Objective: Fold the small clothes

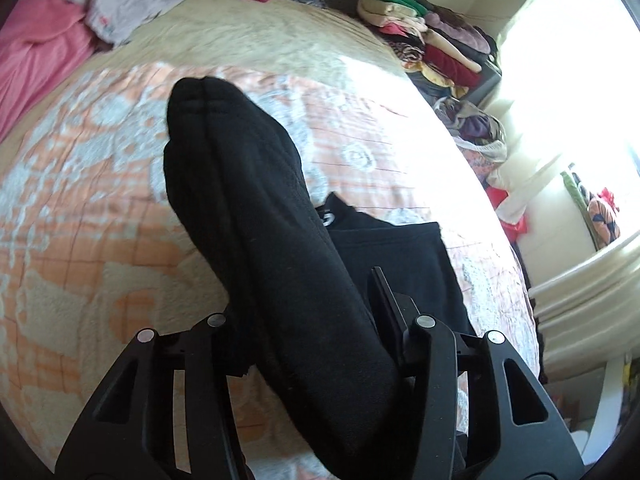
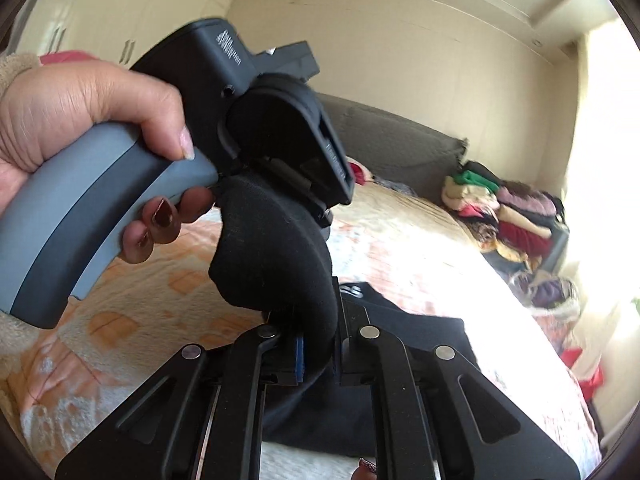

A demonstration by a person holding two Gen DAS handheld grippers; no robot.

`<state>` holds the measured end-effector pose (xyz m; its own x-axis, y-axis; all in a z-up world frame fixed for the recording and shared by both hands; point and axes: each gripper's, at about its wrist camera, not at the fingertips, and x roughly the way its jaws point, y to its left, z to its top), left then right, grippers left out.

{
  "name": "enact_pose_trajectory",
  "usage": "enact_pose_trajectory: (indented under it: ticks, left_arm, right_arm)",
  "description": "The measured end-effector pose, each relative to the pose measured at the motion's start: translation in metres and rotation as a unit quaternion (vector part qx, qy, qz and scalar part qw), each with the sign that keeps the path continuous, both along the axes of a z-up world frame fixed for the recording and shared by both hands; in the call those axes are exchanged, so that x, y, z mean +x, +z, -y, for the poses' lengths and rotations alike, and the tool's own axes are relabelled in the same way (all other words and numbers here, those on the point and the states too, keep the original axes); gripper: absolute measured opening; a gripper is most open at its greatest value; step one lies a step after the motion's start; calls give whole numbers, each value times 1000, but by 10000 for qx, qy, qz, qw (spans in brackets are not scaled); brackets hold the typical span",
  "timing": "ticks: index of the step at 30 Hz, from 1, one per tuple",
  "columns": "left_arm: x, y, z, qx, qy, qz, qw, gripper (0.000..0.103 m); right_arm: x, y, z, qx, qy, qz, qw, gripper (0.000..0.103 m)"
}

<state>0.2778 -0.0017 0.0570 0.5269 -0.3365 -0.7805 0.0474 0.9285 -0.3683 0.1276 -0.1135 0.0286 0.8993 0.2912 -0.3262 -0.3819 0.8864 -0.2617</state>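
While a black sock (image 1: 256, 216) is being held up above a bed (image 1: 100, 208), it is being gripped at two places. From the right wrist view, the right tool (image 2: 320, 344) is seen closed tight, with the sock's bunched fabric pinched between its blue-padded fingers (image 2: 299, 354). The sock is being stretched upward from there to the left tool (image 2: 280, 136), which is being held by a hand (image 2: 80, 120) wrapped around a grey handle (image 2: 80, 216); sock fabric is being draped over and around that tool's front. From the left wrist view, the sock is seen running along between the left tool's (image 1: 316, 352) fingers and out past them, its toe end pointing away over the bed. These jaws are standing partly apart, and whether they are pressing on the sock cannot be told. Beneath the sock, a folded black garment (image 1: 400, 256) is lying flat on the bed's orange and white patterned blanket (image 1: 80, 280). Beyond the bed's far side, a pile of folded clothes (image 1: 432, 36) is being lit by a bright window (image 1: 568, 80).
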Motion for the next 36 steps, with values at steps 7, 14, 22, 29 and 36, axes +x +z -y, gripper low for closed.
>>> enact_pose_trajectory:
  ticks: [7, 14, 22, 29, 36]
  left_arm:
    - [18, 0, 65, 307, -329, 1, 9990, 40]
    - [29, -14, 106, 463, -555, -134, 9973, 44]
    - [20, -18, 100, -249, -546, 57, 9982, 89]
    - [-1, -56, 57, 731, -78, -21, 9973, 86]
    - [-23, -76, 60, 930, -180, -64, 9955, 86]
  right_arm:
    - [11, -7, 46, 423, -419, -356, 9976, 8]
    - [20, -26, 74, 735, -692, -824, 9915, 8]
    - [55, -76, 132, 2268, -845, -2450, 9388, 10]
    - [64, -74, 162, 3609, -541, -3061, 8793, 45]
    - [110, -64, 165, 3617, -537, -3296, 8704, 57]
